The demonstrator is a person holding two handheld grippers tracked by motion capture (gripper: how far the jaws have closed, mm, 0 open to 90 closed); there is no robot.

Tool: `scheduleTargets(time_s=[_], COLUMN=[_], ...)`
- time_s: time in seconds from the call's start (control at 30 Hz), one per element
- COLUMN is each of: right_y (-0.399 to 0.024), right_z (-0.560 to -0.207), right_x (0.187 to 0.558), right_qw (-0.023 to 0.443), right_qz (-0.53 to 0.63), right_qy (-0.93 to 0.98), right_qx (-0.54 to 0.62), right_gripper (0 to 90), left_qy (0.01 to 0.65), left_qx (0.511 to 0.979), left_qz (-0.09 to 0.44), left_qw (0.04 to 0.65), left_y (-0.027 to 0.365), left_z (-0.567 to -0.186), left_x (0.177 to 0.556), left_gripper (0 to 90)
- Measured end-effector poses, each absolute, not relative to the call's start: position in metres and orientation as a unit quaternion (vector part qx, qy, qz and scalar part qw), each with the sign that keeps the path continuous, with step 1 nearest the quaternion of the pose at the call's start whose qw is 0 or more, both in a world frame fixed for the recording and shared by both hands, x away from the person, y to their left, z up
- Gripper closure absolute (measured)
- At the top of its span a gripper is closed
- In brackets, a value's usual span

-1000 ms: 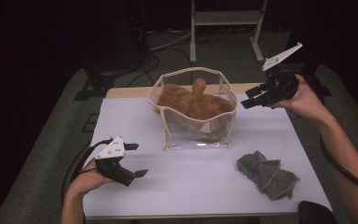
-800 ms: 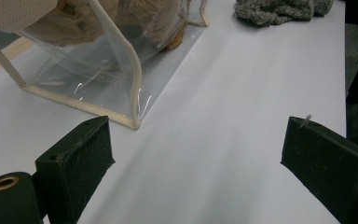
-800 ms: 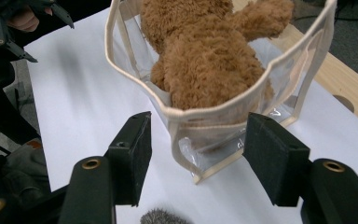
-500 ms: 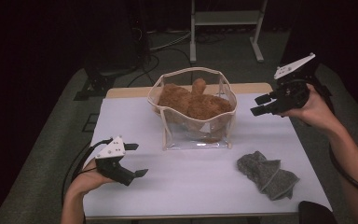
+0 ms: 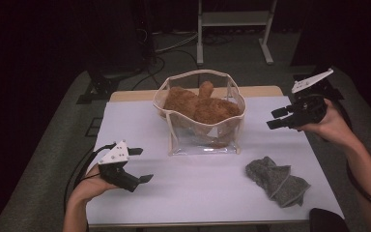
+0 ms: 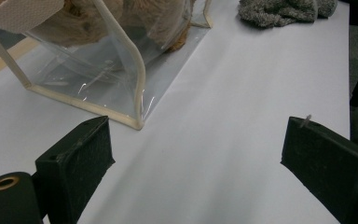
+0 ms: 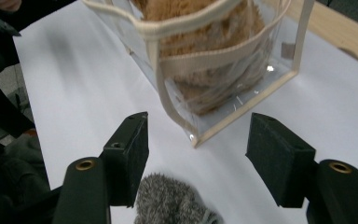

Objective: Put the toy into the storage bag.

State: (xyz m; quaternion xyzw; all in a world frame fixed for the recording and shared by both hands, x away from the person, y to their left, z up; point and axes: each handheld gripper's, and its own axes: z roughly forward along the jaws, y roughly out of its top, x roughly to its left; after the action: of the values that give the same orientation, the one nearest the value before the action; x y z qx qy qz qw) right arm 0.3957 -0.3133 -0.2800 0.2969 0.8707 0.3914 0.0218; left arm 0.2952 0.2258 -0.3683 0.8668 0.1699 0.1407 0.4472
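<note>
1. On the white tabletop (image 5: 140, 130) stands one clear bag (image 5: 200, 137) holding one brown plush toy (image 5: 198, 106).
2. One grey cloth (image 5: 276, 180) lies at the front right, below the right gripper (image 5: 276, 118), the nearer one, whose spread, empty fingers have just been opening.
3. Left gripper (image 5: 140, 165) fingers: spread, empty.

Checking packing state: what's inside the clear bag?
The clear bag holds a brown fluffy towel, bunched and rising to the rim. Whatever lies beneath it at the bag's bottom is covered. The grey towel lies outside on the table.
</note>
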Motion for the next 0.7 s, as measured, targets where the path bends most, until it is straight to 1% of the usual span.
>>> scheduleTargets(time_s=[0.7], right_y=[-0.324], right_z=[-0.338], right_x=[0.384], right_qw=[-0.016], right_qz=[0.387], right_qy=[0.865], right_qx=[0.319], right_gripper=[36.6], left_qy=[0.172], left_qx=[0.866], left_qz=[0.145], left_qw=[0.446], left_y=[0.228], left_z=[-0.366], left_x=[0.294], left_gripper=[7.9])
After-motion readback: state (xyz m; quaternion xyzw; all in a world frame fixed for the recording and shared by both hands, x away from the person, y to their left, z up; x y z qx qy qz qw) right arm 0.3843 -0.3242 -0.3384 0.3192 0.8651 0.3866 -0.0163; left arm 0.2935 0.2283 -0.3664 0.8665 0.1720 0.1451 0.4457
